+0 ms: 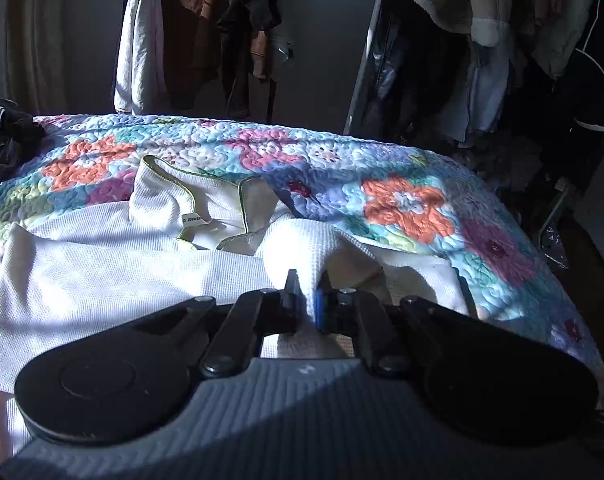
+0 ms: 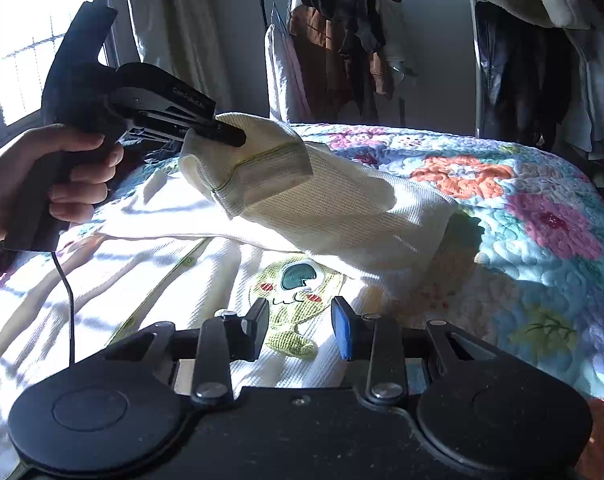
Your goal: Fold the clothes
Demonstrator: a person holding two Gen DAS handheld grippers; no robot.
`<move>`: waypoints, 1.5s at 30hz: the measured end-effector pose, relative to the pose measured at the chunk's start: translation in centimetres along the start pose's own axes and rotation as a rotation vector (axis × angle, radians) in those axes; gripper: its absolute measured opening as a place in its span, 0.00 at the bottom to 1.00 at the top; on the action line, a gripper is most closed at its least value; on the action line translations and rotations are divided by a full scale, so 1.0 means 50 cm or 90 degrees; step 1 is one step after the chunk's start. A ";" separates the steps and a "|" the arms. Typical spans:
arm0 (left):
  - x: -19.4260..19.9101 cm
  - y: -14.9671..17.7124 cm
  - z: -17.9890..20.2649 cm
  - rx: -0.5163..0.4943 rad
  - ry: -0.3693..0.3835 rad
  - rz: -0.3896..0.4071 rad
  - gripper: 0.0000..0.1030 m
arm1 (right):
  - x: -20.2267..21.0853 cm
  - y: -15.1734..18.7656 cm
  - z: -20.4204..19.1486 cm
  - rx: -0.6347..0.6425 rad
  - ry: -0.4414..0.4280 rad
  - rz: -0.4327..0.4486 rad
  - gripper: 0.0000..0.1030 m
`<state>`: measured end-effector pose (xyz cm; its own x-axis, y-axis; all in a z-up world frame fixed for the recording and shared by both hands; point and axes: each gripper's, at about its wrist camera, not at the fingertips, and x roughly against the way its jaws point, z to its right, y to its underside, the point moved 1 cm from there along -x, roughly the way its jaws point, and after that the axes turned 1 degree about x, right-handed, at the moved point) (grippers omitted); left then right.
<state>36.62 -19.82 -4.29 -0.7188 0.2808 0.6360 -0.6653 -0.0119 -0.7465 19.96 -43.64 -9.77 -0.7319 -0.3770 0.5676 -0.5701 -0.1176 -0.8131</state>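
A white waffle-knit garment with lime-green trim (image 2: 150,280) lies spread on a bed covered by a puffy quilted bedspread stitched with orange, pink and purple flowers on blue (image 2: 542,216). The knit is finely ribbed and soft, creased into broad folds; a fuzzy embroidered green character patch (image 2: 292,304) sits on its chest. The left tongs (image 1: 307,300) are clamped on a bunched ridge of the sleeve cloth; in the right wrist view they hold the cuffed sleeve end (image 2: 258,168) lifted above the garment at 11 o'clock, a bare hand (image 2: 34,176) around the black pistol handle. The right tongs (image 2: 300,330) stand apart over the patch, gripping nothing, one pad blue, the other black. Strong sunlight stripes the fabric. At 12 o'clock a dark metal clothes rail (image 2: 342,40) carries brown, white and black garments against a grey wall; a bright barred window (image 2: 30,40) with a pale curtain sits at 10 o'clock
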 end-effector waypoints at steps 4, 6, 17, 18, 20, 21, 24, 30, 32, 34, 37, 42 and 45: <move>-0.042 0.016 -0.049 0.019 -0.028 -0.112 0.15 | -0.020 -0.004 -0.006 -0.002 0.016 -0.023 0.38; -0.017 0.021 -0.065 0.014 -0.024 -0.129 0.24 | -0.026 -0.013 -0.008 -0.015 0.026 -0.041 0.38; 0.220 -0.008 -0.135 -0.148 -0.050 -0.153 0.53 | 0.236 -0.146 -0.083 -0.224 -0.108 -0.089 0.57; 0.232 0.004 -0.137 -0.169 -0.051 -0.131 0.54 | 0.247 -0.154 -0.096 -0.243 -0.120 -0.104 0.57; 0.237 0.036 -0.144 -0.184 -0.056 -0.095 0.58 | 0.241 -0.160 -0.121 -0.284 -0.170 -0.147 0.58; 0.232 0.053 -0.150 -0.169 -0.061 -0.084 0.60 | 0.229 -0.160 -0.133 -0.293 -0.193 -0.161 0.61; 0.204 0.109 -0.163 -0.122 -0.041 -0.037 0.61 | 0.149 -0.146 -0.167 -0.309 -0.174 -0.154 0.66; 0.116 0.192 -0.148 -0.144 -0.003 -0.009 0.46 | -0.020 -0.105 -0.198 -0.216 0.070 -0.075 0.65; 0.109 0.194 -0.130 -0.195 0.017 0.005 0.35 | -0.048 -0.104 -0.195 -0.189 0.096 -0.043 0.46; 0.107 0.191 -0.117 -0.224 0.023 0.021 0.35 | -0.080 -0.111 -0.174 -0.225 0.055 -0.046 0.22; 0.097 0.187 -0.104 -0.246 0.044 0.050 0.36 | -0.116 -0.134 -0.157 -0.253 0.022 -0.027 0.22; 0.056 0.207 -0.089 -0.288 0.031 0.086 0.46 | -0.192 -0.172 -0.133 -0.237 0.022 -0.044 0.31; 0.024 0.220 -0.078 -0.319 0.016 0.085 0.48 | -0.232 -0.175 -0.107 -0.230 0.023 -0.040 0.53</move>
<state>29.25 -15.87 -12.49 -0.7814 0.3310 0.5291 -0.3860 0.4099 -0.8264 31.46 -33.31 -8.57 -0.6997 -0.3465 0.6247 -0.7052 0.1949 -0.6817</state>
